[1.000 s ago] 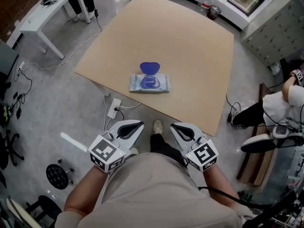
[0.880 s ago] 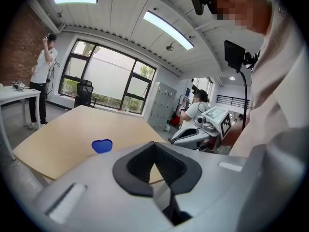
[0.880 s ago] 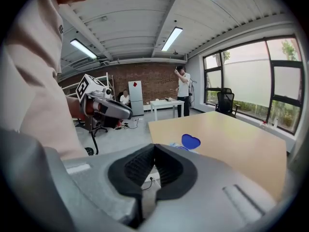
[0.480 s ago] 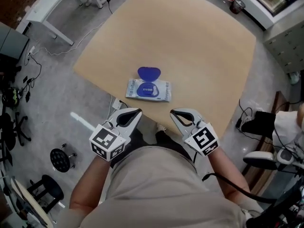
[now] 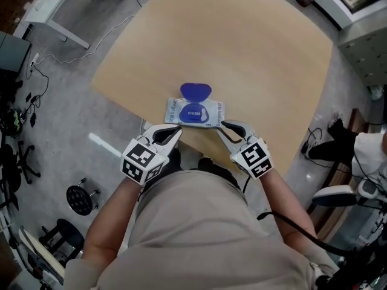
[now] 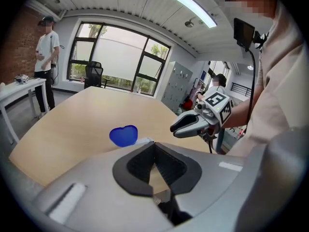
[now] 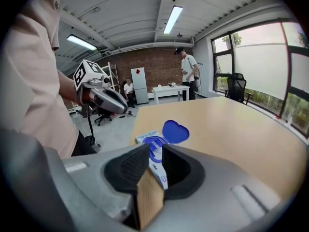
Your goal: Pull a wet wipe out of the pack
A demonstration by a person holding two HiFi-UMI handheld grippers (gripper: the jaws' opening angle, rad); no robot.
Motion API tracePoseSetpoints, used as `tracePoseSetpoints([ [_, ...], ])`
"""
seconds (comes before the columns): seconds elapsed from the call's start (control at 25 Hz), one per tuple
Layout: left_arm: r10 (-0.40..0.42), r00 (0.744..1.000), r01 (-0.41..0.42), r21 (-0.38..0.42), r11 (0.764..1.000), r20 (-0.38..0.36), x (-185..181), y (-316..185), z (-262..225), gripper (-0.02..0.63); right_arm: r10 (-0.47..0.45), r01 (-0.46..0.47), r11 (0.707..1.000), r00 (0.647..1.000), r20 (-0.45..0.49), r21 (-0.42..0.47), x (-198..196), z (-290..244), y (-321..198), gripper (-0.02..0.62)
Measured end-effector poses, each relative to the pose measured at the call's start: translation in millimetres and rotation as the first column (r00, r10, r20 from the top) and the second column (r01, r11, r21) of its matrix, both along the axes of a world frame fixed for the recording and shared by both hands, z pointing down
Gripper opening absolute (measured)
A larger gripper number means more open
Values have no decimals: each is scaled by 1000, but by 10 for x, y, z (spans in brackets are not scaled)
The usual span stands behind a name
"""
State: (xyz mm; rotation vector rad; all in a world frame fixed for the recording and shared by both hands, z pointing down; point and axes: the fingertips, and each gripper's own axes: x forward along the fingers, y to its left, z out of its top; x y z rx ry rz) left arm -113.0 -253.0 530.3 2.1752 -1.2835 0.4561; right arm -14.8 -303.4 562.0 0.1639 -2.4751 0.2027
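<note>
Two arms (image 5: 115, 216) angled down, L claw (image 5: 178, 129) closed; R claw (image 5: 222, 125) just opening, ungripped wipe pack (image 5: 195, 112) at tips.

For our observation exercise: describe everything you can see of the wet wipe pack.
The wet wipe pack is a flat, soft-looking rectangular pouch, pale with blue print. Its blue heart-shaped lid is flipped open toward the far side, baring a blue oval opening. It lies flat by the near edge of the wooden table.

Shared office or lab: brick wall (image 7: 159, 65) mid-frame, tall windows (image 6: 116, 57) upper left, white desk (image 5: 45, 16) and loose cables (image 5: 59, 61) upper left.
</note>
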Motion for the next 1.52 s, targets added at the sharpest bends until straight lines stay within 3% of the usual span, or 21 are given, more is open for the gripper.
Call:
tracePoseSetpoints([
  [0.28,97,995,-93,-88,992,40,-145,-124,527,0,-33,35,999,992,-122,11,-212,528,-126,101],
  [0.68,156,987,-144,-193,971,49,-224,-205,1189,25,-87,96,995,971,-221,29,-431,949,-244,103],
  [1.16,234,970,-211,-232,949,73,-189,-277,1373,28,-182,205,977,940,-287,52,-605,1064,-218,104],
  [1.52,246,966,-223,-228,948,77,-168,-306,1427,26,-213,251,965,921,-325,80,-646,1116,-215,104],
])
